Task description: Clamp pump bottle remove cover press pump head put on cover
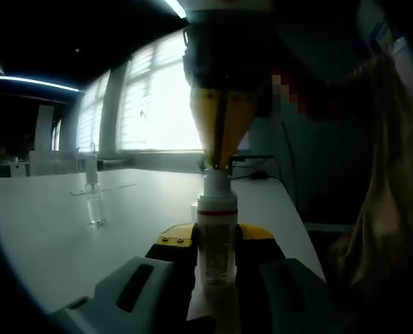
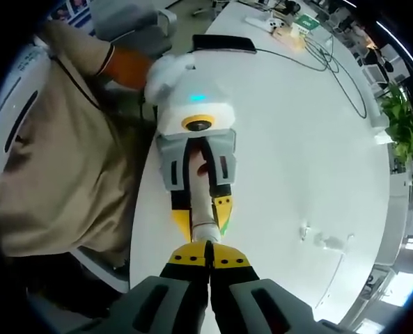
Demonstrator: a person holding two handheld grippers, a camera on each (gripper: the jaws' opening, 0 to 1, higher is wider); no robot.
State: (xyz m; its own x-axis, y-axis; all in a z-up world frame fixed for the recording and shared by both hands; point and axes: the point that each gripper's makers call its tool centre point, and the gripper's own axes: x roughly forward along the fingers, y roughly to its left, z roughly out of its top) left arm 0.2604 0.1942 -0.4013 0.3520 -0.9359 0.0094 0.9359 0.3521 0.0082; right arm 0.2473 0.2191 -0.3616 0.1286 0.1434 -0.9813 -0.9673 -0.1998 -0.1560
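The pump bottle (image 1: 215, 243) is held upright above the white table (image 1: 60, 236), clamped between the jaws of the left gripper (image 1: 215, 268). The right gripper (image 1: 220, 149) is seen closed together directly on the pump head (image 1: 215, 182) from above.

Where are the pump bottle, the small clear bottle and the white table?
pump bottle (image 1: 216, 240): left gripper view, its body.
small clear bottle (image 1: 95, 205): left gripper view, its body.
white table (image 2: 290, 139): right gripper view, bare top.
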